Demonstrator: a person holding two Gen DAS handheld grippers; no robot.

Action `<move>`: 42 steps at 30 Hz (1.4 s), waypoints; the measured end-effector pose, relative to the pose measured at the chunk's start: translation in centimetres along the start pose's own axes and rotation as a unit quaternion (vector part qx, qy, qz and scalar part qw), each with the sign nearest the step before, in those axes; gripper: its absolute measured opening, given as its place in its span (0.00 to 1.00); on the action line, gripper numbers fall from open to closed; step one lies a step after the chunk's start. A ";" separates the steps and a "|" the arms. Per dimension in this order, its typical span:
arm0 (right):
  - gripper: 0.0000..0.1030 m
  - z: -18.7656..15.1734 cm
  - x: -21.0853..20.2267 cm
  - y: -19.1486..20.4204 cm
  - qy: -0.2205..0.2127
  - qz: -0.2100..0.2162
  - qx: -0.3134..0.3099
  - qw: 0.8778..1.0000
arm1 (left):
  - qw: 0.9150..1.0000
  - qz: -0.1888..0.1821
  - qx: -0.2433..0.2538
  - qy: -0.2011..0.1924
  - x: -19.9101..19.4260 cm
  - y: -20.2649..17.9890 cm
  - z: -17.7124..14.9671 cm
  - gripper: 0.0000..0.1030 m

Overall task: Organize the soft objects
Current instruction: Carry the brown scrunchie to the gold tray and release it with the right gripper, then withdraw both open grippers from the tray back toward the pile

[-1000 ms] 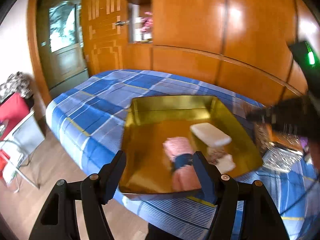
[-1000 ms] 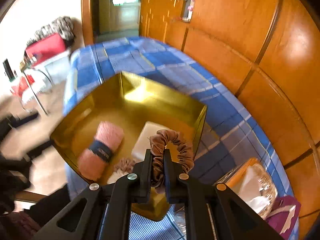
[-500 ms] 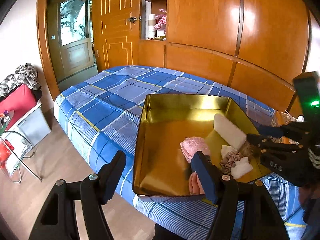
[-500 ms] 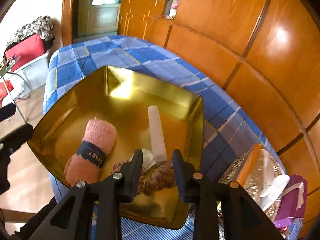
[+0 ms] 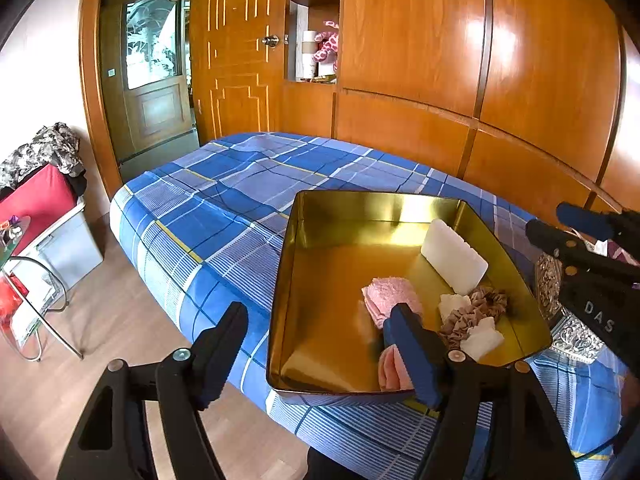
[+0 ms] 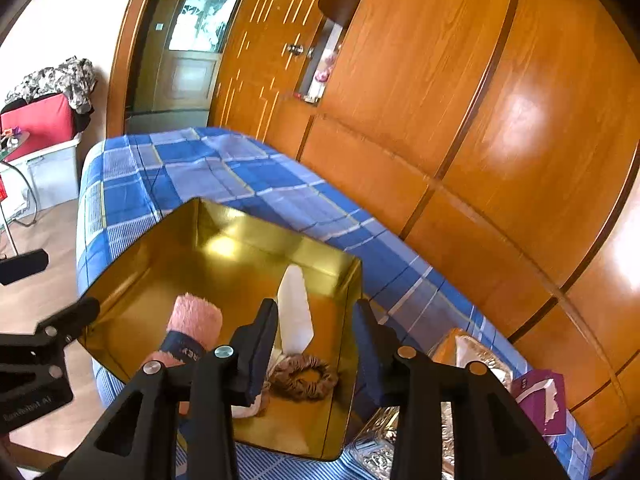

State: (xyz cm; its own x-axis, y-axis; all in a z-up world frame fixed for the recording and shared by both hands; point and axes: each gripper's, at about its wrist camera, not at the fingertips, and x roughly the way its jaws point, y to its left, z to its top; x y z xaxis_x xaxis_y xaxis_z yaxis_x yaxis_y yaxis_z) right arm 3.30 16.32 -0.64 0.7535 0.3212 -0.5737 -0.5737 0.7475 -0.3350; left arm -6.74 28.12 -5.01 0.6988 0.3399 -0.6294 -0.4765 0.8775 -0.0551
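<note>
Right claw (image 6: 314, 344) lettered "DAS", just spreading, empty, over ruffled brown scrunchie (image 6: 303, 376) in shiny gold tray (image 6: 168, 236); left claw (image 5: 320, 354) spread, empty.

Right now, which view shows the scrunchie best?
The right wrist view: the scrunchie lies whole as a ring on the tray floor, just past the open right gripper. The left wrist view shows it bunched among white pads, its shape unclear.

Both grippers, left gripper (image 5: 316, 354) and right gripper (image 6: 316, 338), are matte black with silver screws, blue-padded fingers (image 5: 416, 360) and white lettering.
</note>
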 end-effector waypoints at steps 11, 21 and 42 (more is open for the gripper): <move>0.38 1.0 -2.3 -0.1 -0.037 -0.019 0.010 0.999 | 1.000 0.001 -0.005 -0.002 -0.2 0.0 0.0 0.73; 0.38 1.1 -3.5 -0.5 -0.050 -0.022 0.012 0.998 | 1.000 -0.001 -0.003 -0.004 -0.7 -0.4 -0.2 0.73; 0.38 -1.2 -5.2 -5.2 -0.054 -0.061 0.054 0.995 | 0.998 -0.028 0.048 -0.039 -3.8 -4.2 0.8 0.73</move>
State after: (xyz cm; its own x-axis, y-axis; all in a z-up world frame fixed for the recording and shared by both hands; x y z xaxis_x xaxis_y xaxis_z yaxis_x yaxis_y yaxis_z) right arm 1.98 10.12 3.16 0.8490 0.2796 -0.4483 -0.4419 0.8409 -0.3124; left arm -7.00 23.44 -1.75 0.7636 0.3118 -0.5654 -0.3855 0.9226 -0.0119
